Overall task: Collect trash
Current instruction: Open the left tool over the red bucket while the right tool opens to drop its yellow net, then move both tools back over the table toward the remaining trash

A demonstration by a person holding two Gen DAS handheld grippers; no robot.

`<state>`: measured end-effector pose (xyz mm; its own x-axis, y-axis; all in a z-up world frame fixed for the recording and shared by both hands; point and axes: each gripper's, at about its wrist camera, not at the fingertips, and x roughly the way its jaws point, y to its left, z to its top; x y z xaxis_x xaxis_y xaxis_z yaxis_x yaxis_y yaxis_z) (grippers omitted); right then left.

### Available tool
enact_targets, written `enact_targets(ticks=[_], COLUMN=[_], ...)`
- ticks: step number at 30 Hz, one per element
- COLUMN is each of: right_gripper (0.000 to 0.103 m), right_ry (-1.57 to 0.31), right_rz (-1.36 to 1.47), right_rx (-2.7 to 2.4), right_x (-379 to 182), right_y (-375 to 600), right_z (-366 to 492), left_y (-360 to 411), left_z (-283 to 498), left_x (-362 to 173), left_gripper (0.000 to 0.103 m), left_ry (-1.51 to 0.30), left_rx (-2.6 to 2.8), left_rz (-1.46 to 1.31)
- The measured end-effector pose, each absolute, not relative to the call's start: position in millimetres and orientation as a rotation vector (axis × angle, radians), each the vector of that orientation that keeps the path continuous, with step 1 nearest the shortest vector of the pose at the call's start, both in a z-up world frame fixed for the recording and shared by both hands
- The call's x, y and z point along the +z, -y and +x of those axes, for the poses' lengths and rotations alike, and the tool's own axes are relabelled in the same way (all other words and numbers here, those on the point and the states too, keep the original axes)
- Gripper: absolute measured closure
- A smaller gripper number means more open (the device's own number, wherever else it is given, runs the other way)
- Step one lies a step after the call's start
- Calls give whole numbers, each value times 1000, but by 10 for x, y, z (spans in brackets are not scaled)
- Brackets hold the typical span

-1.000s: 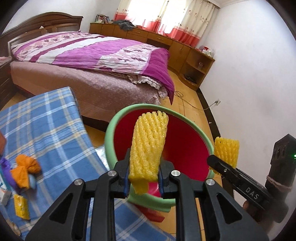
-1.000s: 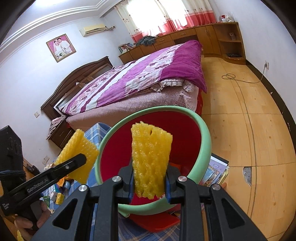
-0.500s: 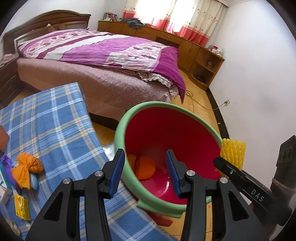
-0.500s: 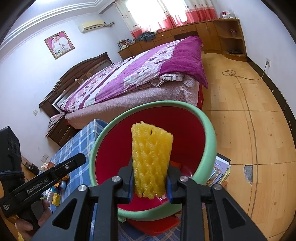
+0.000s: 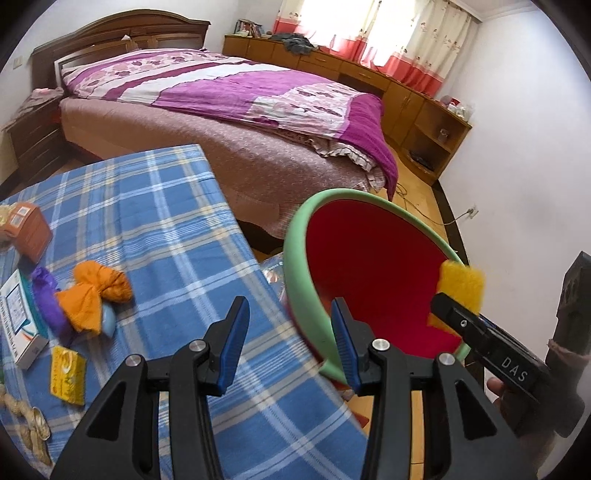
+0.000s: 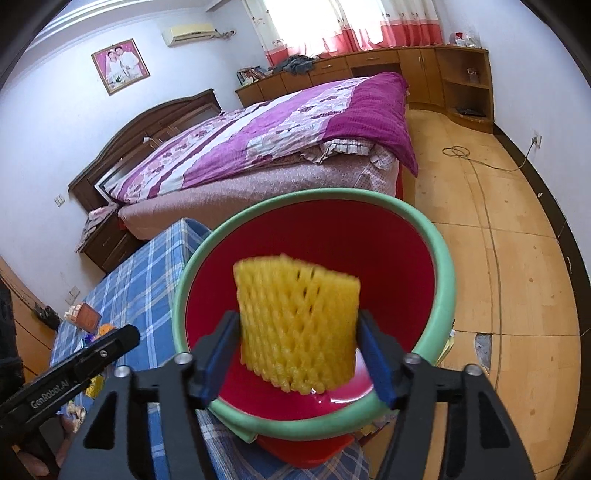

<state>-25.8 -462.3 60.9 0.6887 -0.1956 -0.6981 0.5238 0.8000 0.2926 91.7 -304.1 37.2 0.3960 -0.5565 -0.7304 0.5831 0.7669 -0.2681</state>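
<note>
A home bedroom: a large bed (image 5: 229, 107) with a purple floral quilt and dark wooden headboard (image 5: 122, 33) stood beside a nightstand (image 5: 35, 133). Low wooden cabinets (image 6: 373, 70) ran beneath red-and-white curtains (image 5: 373, 33). A framed portrait (image 6: 120, 65) and air conditioner (image 6: 190, 32) hung above.

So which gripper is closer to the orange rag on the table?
Left. The left gripper hangs over the table edge just right of the orange rag; the right gripper is over the bucket, jaws opening around yellow foam netting.
</note>
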Motion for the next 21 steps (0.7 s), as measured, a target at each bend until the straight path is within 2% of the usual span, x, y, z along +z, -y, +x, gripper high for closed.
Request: enact_targets(ticks=[2,4,8,12,15,21], right_gripper=[32,24,23,18,10,9], right_ry=[-710,-710,-707,-698,-676,-653], right_rz=[494,491,492,481,485,452], right_rx=[-425,-432,-430,-448,-450,-467], right_x=[608,610,625,663,706,792], right_y=[4588,4561,4513,4469,4429,4298], right_z=[-253,-246,-242,-239,-267,-274], left_y=[2996,2955,2869,2784,2709,2517], left_z=[909,899,877,870,863,830], left_x=[387,400,429,454,480,550], left_gripper=[57,57,57,57,57,57], left_ry=[-909,-904,-897,-894,-891,-868], left_rx=[-715,-709,-696,-684,-672,-647], left_rz=[33,35,34,25,17,1])
